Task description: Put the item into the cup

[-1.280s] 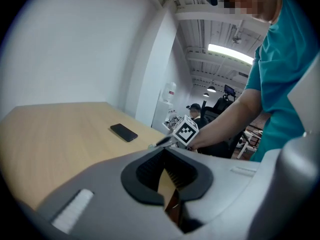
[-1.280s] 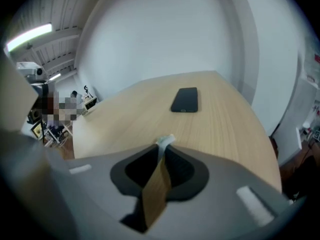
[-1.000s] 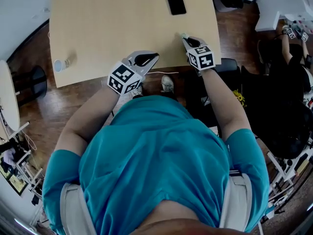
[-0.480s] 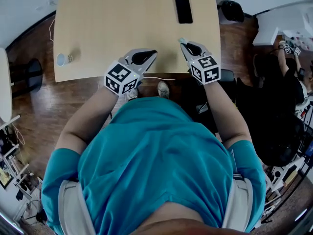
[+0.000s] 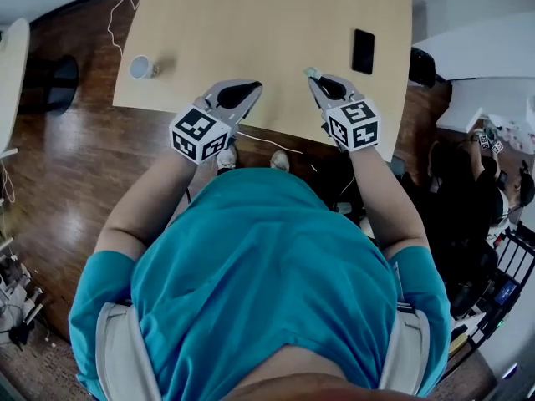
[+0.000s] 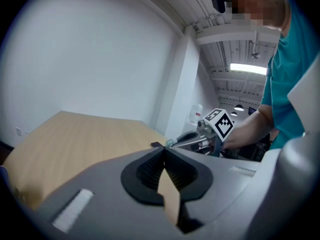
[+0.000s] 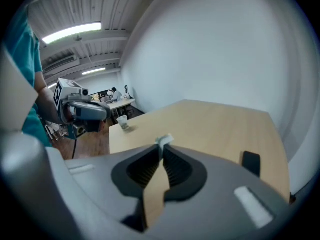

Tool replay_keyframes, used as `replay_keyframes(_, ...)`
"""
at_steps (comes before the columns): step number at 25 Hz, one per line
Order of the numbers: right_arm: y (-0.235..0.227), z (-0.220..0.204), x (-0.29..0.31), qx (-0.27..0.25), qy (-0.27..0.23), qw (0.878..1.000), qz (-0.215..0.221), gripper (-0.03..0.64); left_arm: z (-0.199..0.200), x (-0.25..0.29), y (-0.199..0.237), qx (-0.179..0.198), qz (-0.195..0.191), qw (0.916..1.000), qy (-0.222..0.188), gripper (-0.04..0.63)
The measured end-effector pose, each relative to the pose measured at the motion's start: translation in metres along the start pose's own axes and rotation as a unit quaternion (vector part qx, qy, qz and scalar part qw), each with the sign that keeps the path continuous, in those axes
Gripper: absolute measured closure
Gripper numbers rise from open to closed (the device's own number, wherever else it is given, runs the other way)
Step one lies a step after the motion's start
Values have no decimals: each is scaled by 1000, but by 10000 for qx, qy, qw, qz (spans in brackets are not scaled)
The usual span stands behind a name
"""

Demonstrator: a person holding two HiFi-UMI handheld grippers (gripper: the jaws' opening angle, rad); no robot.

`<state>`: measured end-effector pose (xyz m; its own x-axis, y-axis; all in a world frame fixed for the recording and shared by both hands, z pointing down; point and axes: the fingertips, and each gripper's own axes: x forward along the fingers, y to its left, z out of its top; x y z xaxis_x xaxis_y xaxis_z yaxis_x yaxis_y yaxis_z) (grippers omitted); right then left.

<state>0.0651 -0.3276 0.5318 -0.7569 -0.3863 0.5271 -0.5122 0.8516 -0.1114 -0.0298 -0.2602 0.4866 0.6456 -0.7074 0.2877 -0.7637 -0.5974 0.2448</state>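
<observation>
The right gripper point(image 5: 318, 80) had its jaws pinched on the item point(image 7: 164, 140), a small pale piece that stuck out just past the tips. It hung over the near edge of the table point(image 5: 276, 23), right of the middle, with the item above the wood and not touching it. In the right gripper view the pads met on the item and only a thin wedge of gap showed behind them.

The left gripper point(image 6: 163, 149) had its jaws pressed together with nothing between them. It was held over the same near edge, left of the right gripper and apart from it, with the tips of the two tools angled toward each other.

The cup point(image 5: 140, 67) stood upright by the near left corner of the table, well apart from both grippers and from the item. What lay inside it could not be made out. A dark phone point(image 5: 363, 51) lay flat by the right edge of the table, farther back than the right gripper.

The person, in a teal shirt point(image 5: 259, 274), stood at the near side of the table on a dark wooden floor point(image 5: 75, 165).
</observation>
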Motion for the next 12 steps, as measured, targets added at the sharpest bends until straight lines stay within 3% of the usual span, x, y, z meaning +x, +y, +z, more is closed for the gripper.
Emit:
replay_keyframes(7, 71, 58, 81, -574, 74, 9967, 575, 588, -7, -80, 69, -243, 632, 9972, -323, 591)
replay_keyframes(12, 124, 88, 145, -901, 211, 9906, 1006, 588, -22, -141, 122, -497, 1148, 9909, -505, 591)
